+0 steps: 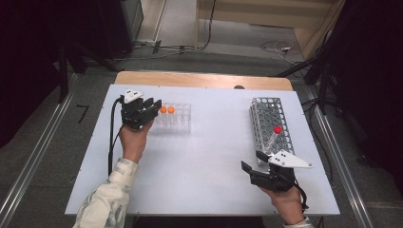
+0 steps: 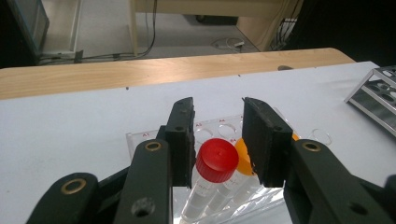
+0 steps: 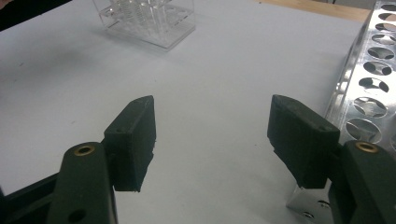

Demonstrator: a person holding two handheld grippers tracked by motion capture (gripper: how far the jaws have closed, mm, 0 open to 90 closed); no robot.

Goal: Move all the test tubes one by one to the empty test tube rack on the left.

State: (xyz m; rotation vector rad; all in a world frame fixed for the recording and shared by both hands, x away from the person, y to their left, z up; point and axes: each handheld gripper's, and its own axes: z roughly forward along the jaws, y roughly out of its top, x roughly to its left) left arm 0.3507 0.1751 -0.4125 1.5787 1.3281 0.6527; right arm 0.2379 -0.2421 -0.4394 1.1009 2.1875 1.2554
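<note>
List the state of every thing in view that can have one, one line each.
Left gripper: open, jaws either side of the red cap, not pressing it.
Red-capped clear tube: capped, upright in the clear plastic rack.
Two orange-capped tubes: capped, standing in the clear rack.
Right gripper: open, empty, beside the metal rack.
Second red-capped tube: capped, leaning in the metal rack.

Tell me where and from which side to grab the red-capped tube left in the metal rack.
Grip the red-capped tube just under its red cap, coming down from above with the right tool. It leans in the metal rack, whose walls and holes hide its lower body, so only the top stands free. No neighbouring tubes crowd it.
</note>
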